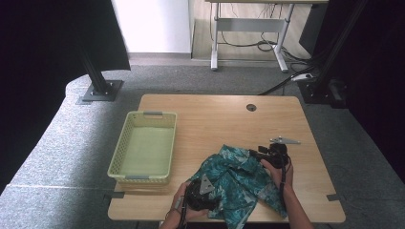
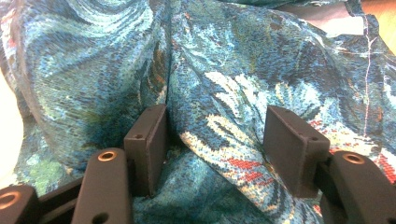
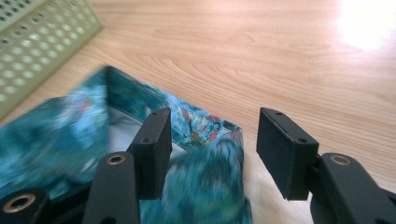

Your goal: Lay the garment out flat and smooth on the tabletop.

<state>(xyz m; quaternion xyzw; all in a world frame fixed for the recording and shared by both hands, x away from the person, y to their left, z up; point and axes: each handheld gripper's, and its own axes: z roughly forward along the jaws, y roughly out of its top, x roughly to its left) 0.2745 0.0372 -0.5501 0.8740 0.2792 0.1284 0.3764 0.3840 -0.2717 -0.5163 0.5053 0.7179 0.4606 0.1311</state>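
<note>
A teal shirt with a leaf print lies crumpled on the near part of the wooden table. My left gripper rests on the shirt's near left side. In the left gripper view its jaws stand wide apart on the cloth, with a loose fold bulging between them. My right gripper hovers at the shirt's far right corner, pointing left. In the right gripper view it is open; a blurred edge of the shirt lies beneath its left jaw, and nothing is pinched.
A pale green plastic basket stands on the left side of the table; its perforated wall is in the right gripper view's upper left. Bare wood stretches beyond the shirt. A cable hole sits near the far edge.
</note>
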